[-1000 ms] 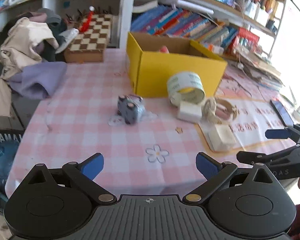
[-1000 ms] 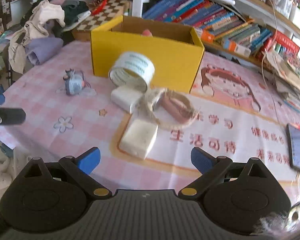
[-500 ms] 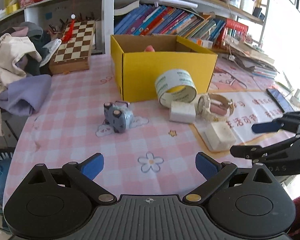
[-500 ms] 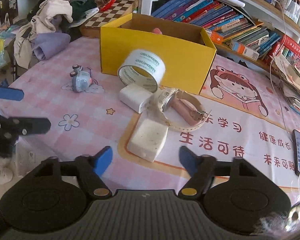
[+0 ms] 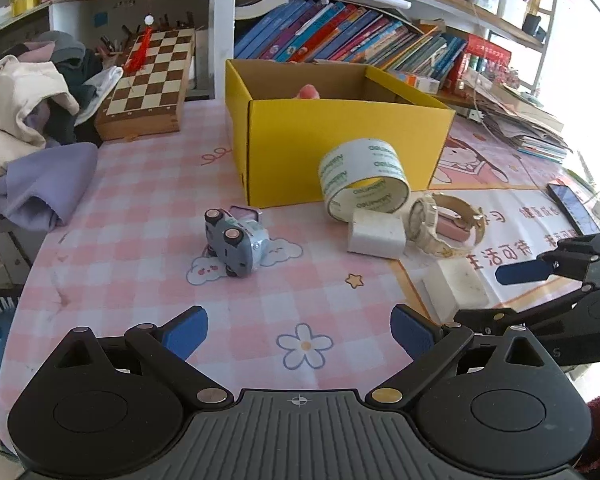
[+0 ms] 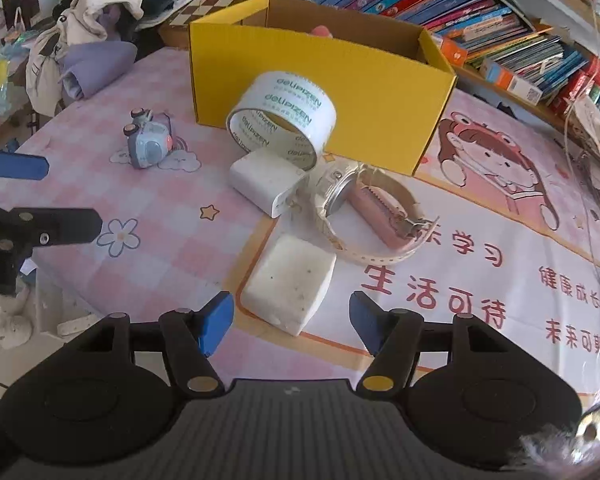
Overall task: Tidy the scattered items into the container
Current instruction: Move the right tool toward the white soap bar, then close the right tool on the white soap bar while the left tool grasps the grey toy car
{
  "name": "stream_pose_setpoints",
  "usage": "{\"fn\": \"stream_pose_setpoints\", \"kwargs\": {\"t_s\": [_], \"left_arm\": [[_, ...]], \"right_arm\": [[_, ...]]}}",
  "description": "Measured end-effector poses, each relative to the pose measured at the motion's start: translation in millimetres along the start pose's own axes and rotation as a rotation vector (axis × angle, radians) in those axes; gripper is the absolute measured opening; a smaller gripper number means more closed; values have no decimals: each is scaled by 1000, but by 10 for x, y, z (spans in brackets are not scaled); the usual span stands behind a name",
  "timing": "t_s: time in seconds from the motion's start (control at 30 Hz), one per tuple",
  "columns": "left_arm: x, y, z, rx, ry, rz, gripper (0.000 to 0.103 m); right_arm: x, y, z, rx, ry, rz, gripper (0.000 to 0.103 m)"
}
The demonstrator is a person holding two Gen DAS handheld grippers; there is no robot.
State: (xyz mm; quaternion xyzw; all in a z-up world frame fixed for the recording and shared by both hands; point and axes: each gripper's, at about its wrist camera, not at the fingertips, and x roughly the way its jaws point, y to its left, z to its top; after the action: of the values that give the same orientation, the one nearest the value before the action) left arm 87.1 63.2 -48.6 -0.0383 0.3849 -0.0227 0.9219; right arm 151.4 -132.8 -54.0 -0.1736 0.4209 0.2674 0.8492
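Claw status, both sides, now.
Left claw: open, holding nothing, above the checked tablecloth.
Right claw: open, holding nothing, its fingers either side of the white block.

The tape roll is leaned against the box front. The charger is placed before it, the watch rightward, the toy car leftward.

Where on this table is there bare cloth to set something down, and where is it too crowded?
Bare checked cloth lies between the toy car and the purple garment, and in front of the car near the left gripper. It is crowded by the yellow box: tape roll, white charger, watch and soap block cluster together.
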Motion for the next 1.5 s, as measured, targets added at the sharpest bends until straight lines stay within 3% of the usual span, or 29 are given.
{"fn": "stream_pose_setpoints", "kwargs": {"t_s": [0.37,0.9,1.03,1.4,1.5], "left_arm": [[250,57,105,-9,54,19,99],[691,246,350,13,53,67,98],[824,312,375,-17,69,71,89],[920,379,395,-24,74,86,47],[899,390,399,-29,78,81,43]], "right_arm": [[274,-35,91,-15,70,55,58],[352,-131,150,-44,76,115,48],[355,-133,156,-65,78,121,47],[332,-136,137,-118,74,123,42],[318,-139,128,-126,72,122,40]]}}
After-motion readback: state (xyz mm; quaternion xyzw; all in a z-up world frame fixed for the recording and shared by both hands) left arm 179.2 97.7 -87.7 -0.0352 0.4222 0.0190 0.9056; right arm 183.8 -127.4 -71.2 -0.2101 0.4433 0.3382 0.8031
